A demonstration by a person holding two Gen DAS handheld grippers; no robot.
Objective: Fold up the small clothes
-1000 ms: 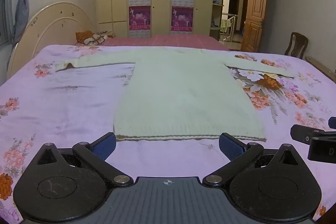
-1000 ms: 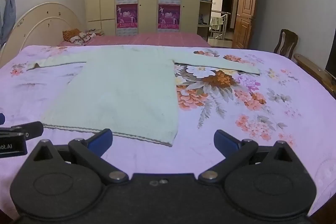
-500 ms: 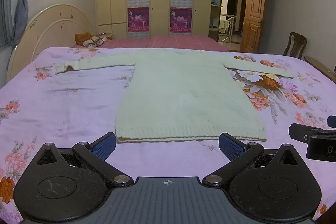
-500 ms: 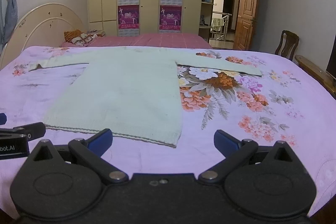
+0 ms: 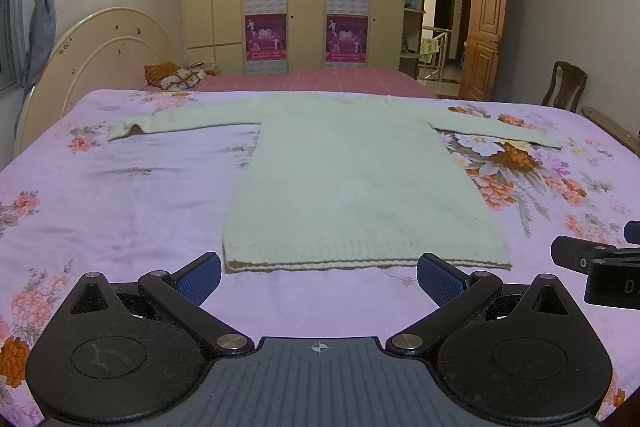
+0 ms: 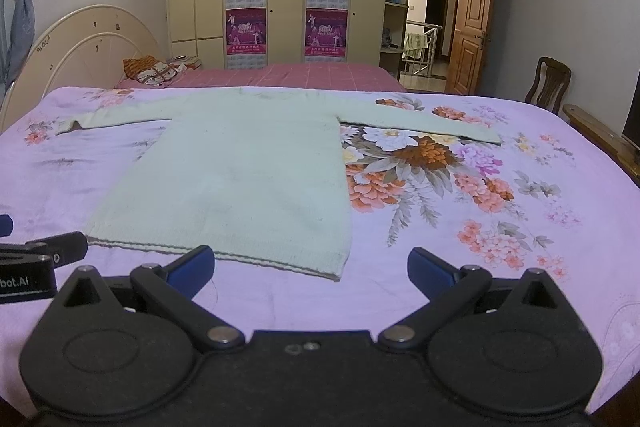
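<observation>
Sweater [image 5: 360,171] lies flat on the bed [image 5: 120,195], sleeves out, unfolded. Left gripper [image 5: 319,273] and right gripper [image 6: 310,267] fingers wide, empty, hem just ahead. All folds remain.

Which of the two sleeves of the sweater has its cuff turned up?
The sleeve on the headboard side: its cuff lifts and shows a brown underside. The other sleeve, on the chair side, lies flat.
</observation>
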